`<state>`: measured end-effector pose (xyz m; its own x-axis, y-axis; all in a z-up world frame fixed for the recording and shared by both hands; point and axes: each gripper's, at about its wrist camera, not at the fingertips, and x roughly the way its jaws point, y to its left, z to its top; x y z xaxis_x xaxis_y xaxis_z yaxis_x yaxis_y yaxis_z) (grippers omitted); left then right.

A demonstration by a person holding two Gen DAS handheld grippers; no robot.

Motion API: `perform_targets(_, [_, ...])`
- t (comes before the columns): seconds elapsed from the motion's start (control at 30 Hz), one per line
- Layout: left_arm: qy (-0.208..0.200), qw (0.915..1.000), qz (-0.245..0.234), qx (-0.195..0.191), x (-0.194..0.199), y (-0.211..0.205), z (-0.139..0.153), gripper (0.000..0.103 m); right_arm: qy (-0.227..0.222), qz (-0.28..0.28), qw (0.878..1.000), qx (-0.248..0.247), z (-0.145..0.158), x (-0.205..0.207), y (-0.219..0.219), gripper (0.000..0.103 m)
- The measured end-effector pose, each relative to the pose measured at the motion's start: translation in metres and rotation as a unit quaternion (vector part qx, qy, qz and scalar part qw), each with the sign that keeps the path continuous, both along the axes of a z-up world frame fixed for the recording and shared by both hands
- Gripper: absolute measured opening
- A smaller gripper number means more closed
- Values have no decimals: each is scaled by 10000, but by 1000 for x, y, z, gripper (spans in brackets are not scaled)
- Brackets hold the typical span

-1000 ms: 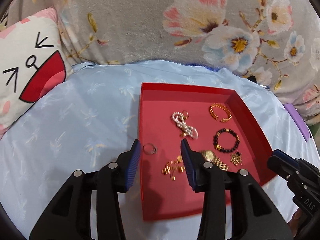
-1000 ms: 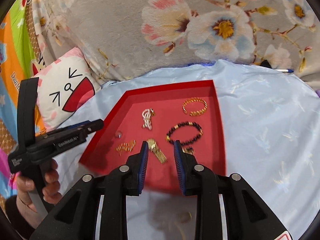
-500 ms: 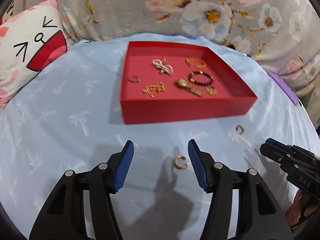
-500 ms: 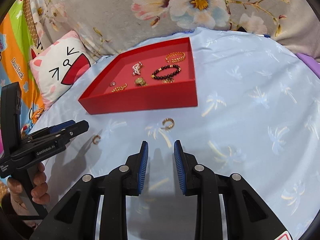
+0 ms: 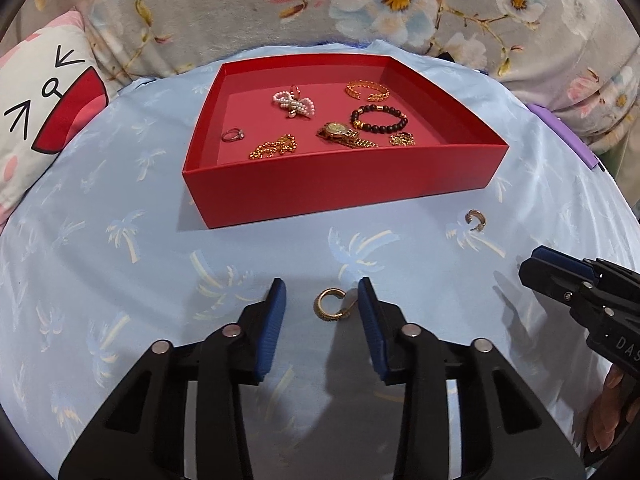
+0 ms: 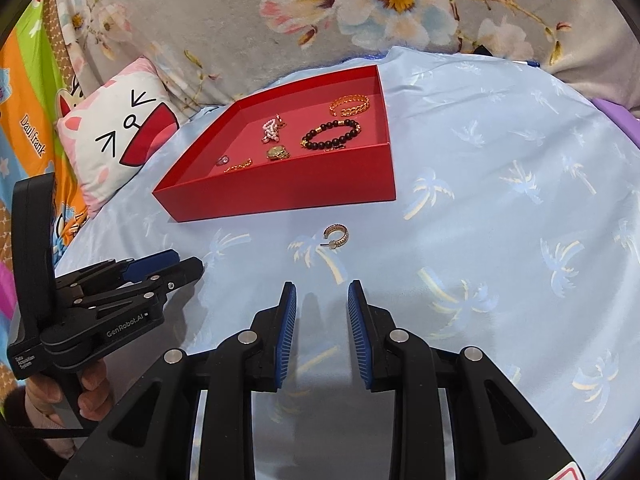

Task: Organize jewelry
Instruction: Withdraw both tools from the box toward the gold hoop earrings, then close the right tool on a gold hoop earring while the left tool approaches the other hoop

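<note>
Left tool (image 5: 320, 304) over a pale blue palm-print cloth (image 5: 120, 240), its blue-padded jaws partly apart and just closing, with a gold hoop earring (image 5: 330, 305) lying on the cloth between them, near but apparently not touching the right pad, and not gripped. Right tool (image 6: 322, 304) with jaws narrowly apart and empty, a second gold hoop earring (image 6: 337, 236) lying ahead of its tips, between them and the red tray (image 6: 280, 192). The tray holds a pearl piece (image 5: 294, 103), gold cuff (image 5: 367, 91), dark bead bracelet (image 5: 379, 119), gold watch (image 5: 345, 134), ring (image 5: 233, 135) and gold chain (image 5: 274, 147).
</note>
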<state>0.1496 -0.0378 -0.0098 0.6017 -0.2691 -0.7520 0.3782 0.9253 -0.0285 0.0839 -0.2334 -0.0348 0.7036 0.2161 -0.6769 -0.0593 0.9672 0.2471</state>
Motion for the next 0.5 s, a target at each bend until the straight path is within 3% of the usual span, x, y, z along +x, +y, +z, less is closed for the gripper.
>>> perform_targets(0.13, [17,10000,-3,-56,0,1,0,17,36,5,10000,19,-1,3,-1,27])
perform_targets(0.5, [4,9992,185,-346,2,13,4,16,128,-42,9995,-292,-2,41,6,27])
